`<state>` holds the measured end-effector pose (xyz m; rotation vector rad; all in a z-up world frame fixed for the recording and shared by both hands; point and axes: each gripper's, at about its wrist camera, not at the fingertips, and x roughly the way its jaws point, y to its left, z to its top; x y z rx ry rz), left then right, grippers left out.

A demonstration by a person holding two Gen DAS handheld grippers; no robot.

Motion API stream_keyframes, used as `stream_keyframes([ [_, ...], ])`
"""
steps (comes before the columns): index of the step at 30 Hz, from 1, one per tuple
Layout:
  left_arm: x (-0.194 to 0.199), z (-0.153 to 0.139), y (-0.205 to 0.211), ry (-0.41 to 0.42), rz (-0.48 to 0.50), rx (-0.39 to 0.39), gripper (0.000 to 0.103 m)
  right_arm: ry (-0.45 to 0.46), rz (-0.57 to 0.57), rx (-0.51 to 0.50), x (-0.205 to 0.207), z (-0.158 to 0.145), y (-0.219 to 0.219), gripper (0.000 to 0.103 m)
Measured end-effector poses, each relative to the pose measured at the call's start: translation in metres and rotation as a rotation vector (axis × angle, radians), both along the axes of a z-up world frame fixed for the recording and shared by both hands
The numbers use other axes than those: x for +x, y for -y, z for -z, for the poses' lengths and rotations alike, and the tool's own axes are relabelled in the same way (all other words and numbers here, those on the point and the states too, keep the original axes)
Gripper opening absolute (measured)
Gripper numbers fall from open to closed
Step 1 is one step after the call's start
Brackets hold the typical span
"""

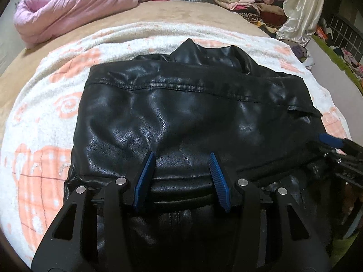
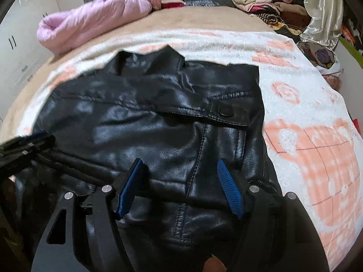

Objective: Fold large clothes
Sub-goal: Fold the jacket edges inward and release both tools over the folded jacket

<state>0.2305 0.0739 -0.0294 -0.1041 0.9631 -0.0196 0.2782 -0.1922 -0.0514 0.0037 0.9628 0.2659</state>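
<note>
Tan bed under white-and-peach blanket, folded black leather jacket centred, blanket margins bare, left gripper and right gripper agape, empty

Jacket blurry at left, hem cut off.

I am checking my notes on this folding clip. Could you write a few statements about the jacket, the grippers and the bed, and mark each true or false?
1. The black leather jacket lies on a white and peach patterned blanket. True.
2. The left gripper is clamped on a sleeve. False: its jaws stand apart over the jacket with nothing pinched between them.
3. A pink quilt lies bunched at the far side of the bed. True.
4. The right gripper holds a green shirt. False: it is open above the jacket.
5. A snap tab shows on the jacket. True.
</note>
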Motion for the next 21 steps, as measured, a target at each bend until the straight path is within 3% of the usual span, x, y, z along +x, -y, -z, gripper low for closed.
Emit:
stream_keyframes([
  [3, -0.003, -0.005, 0.001, 0.008, 0.005, -0.022, 0.046, 0.027, 0.008, 0.055, -0.009, -0.012, 0.008, 0.081],
  [8, -0.009, -0.012, 0.005, 0.021, 0.008, -0.026, 0.063, 0.075, 0.010, 0.065, -0.023, -0.029, 0.012, 0.095],
  [12, -0.012, -0.017, 0.005, 0.024, 0.005, -0.045, 0.067, 0.091, 0.000, 0.063, -0.030, -0.035, 0.012, 0.097],
  [19, -0.019, -0.030, 0.009, 0.043, 0.010, -0.058, 0.093, 0.112, -0.003, 0.064, -0.036, -0.042, 0.010, 0.098],
  [21, -0.021, -0.035, 0.009, 0.048, 0.008, -0.065, 0.093, 0.124, -0.002, 0.050, -0.038, -0.045, 0.008, 0.098],
])
